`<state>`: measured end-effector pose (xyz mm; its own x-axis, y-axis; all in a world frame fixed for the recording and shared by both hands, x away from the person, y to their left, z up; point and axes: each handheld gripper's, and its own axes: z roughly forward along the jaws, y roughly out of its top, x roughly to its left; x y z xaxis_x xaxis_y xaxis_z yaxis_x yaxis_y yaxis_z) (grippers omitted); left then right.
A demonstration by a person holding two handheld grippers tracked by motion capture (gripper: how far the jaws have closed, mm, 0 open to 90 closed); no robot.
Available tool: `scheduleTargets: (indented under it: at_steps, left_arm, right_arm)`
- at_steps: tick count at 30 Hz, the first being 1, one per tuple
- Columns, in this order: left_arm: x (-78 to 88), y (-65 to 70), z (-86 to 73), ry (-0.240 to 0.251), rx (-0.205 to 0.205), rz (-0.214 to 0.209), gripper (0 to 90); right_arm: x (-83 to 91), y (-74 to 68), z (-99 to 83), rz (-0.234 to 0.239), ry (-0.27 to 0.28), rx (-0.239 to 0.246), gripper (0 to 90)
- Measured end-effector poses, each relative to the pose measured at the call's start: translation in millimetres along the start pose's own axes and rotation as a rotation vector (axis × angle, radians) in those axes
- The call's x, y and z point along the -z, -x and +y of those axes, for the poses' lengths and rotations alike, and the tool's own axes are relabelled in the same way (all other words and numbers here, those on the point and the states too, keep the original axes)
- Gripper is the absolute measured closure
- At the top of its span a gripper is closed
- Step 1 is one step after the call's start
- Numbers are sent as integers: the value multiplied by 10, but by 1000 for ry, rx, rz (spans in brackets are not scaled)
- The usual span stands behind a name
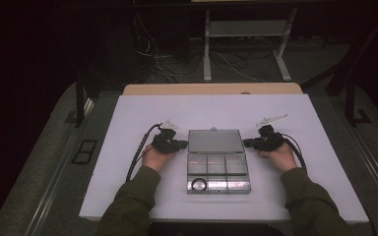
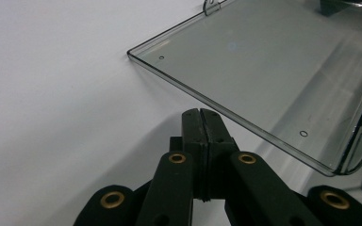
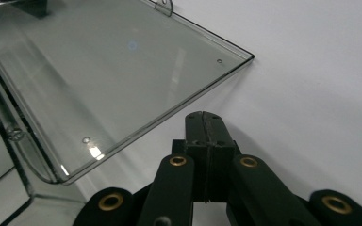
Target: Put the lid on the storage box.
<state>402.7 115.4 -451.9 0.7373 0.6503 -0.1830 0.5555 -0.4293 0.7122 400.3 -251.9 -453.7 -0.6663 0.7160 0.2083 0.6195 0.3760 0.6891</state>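
Box [image 1: 218, 172], clear plastic, lid [image 1: 214, 141] open flat: light, stiff, slick; I'd grip lid edge. My left gripper [image 1: 181, 144] & right gripper [image 1: 249, 143] both pressed together, holding nothing.

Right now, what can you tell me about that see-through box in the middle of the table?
The clear plastic box lies open on the white table. Its lid is folded back flat, away from the person, with a small tab on its far edge. The base is split into compartments; one front corner holds a ring-shaped thing. Neither gripper touches it.
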Motion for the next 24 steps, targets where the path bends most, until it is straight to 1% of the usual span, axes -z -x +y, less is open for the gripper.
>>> scheduleTargets:
  at_steps: [4, 6, 7, 10, 12, 13, 17, 18, 19, 20, 22, 23, 24]
  left_arm:
    - [-17, 11, 4, 8, 4, 8, 891]
    - [-20, 9, 9, 6, -2, 11, 891]
    - [-18, 7, 12, 0, -5, 11, 891]
    - [-34, 14, 14, 12, 8, 10, 891]
    - [-38, 8, 23, 6, 2, 7, 891]
    - [-47, 13, 25, 13, 7, 8, 891]
    - [-67, 17, 50, 10, 4, 9, 891]
    - [-71, 17, 57, 12, 5, 10, 891]
    - [-74, 23, 61, 18, 13, 10, 891]
    - [-71, 17, 68, 18, 4, 12, 891]
    - [-65, 21, 77, 23, 10, 12, 891]
    - [-62, 18, 83, 26, 5, 13, 892]
    - [-62, 22, 86, 35, 13, 12, 891]
  right_arm:
    - [-4, -9, 1, 11, -6, 2, 887]
    - [-10, -16, 2, 14, -5, 6, 887]
    - [-14, -20, 3, 13, -5, 9, 888]
    - [-14, -24, 4, 13, -6, 7, 888]
    - [-18, -25, 6, 20, -6, 4, 887]
    - [-20, -30, 8, 21, -6, 4, 888]
    - [-34, -47, 16, 24, -5, 12, 887]
    - [-35, -52, 19, 24, -9, 14, 888]
    - [-39, -59, 21, 25, -7, 13, 888]
    - [-43, -64, 22, 25, -5, 14, 888]
    - [-52, -70, 25, 27, -2, 16, 888]
    - [-57, -76, 27, 28, -1, 15, 888]
    - [-61, -80, 30, 30, -1, 13, 888]
